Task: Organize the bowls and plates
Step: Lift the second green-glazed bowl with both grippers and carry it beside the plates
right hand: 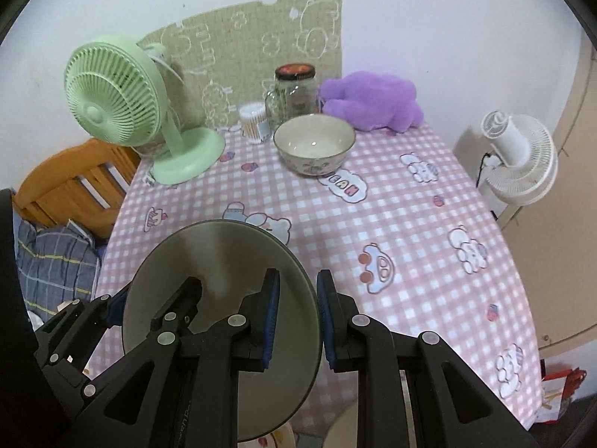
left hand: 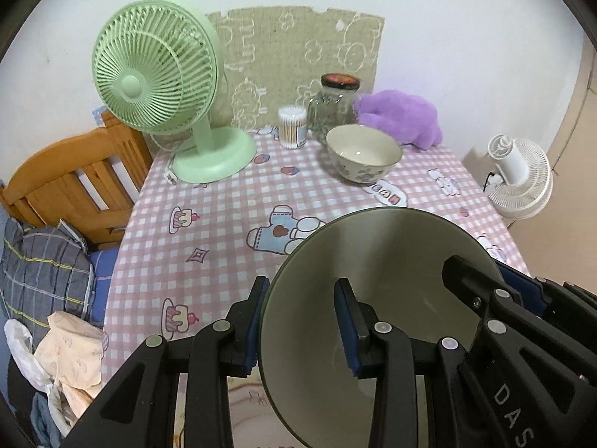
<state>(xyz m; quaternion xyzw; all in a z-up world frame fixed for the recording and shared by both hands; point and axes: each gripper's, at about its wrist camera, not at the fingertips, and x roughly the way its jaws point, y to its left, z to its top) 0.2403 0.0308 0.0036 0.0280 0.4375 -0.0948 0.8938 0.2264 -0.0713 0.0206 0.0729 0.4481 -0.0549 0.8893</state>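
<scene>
A grey-green plate (left hand: 391, 254) (right hand: 209, 257) hangs above the near end of the pink checked tablecloth (left hand: 224, 224), held by both grippers at opposite rims. My left gripper (left hand: 302, 321) is shut on its left rim, one pad under and one pad inside. In the right wrist view it shows at the plate's far rim (right hand: 149, 300). My right gripper (right hand: 298, 311) is shut on the right rim and appears at the right in the left wrist view (left hand: 488, 283). A cream bowl with a floral pattern (left hand: 363, 153) (right hand: 315, 145) stands upright and empty toward the back of the table.
At the back stand a green desk fan (left hand: 156, 74) (right hand: 119, 97), a cotton swab tub (left hand: 293, 127), a glass jar (left hand: 335, 108) (right hand: 294, 89) and a purple plush toy (left hand: 403, 115) (right hand: 373, 100). A white fan (right hand: 518, 156) is off the right edge; a wooden bed frame (left hand: 74, 183) and bedding lie left.
</scene>
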